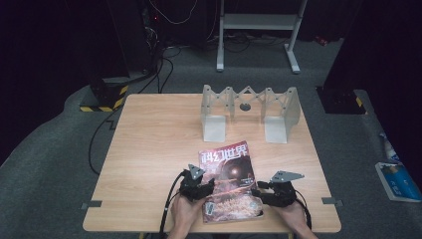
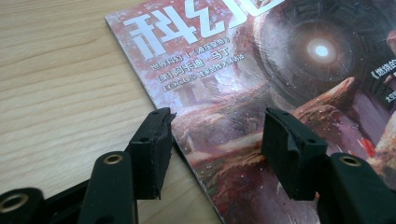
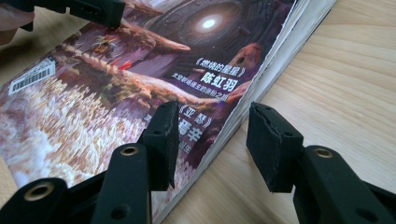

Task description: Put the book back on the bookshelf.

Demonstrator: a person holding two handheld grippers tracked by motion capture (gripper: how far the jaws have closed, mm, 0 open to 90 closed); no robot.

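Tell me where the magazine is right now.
In the high view the magazine lies flat at the table's near edge, between the left gripper and right gripper, in front of the grey folding rack.

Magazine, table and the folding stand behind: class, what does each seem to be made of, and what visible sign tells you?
Magazine: glossy printed paper, likely; the cover shines and stacked page edges show.
Table: wood or wood-look laminate; pale grain lines, matt.
Folding stand: pale grey, probably plastic or painted metal; flat, smooth panels.

Glossy red-covered magazine (image 1: 230,180) flat on the wooden tabletop (image 1: 149,149) between left claw (image 1: 201,188) and right claw (image 1: 262,191), grey folding metal rack (image 1: 249,112) standing beyond both claws
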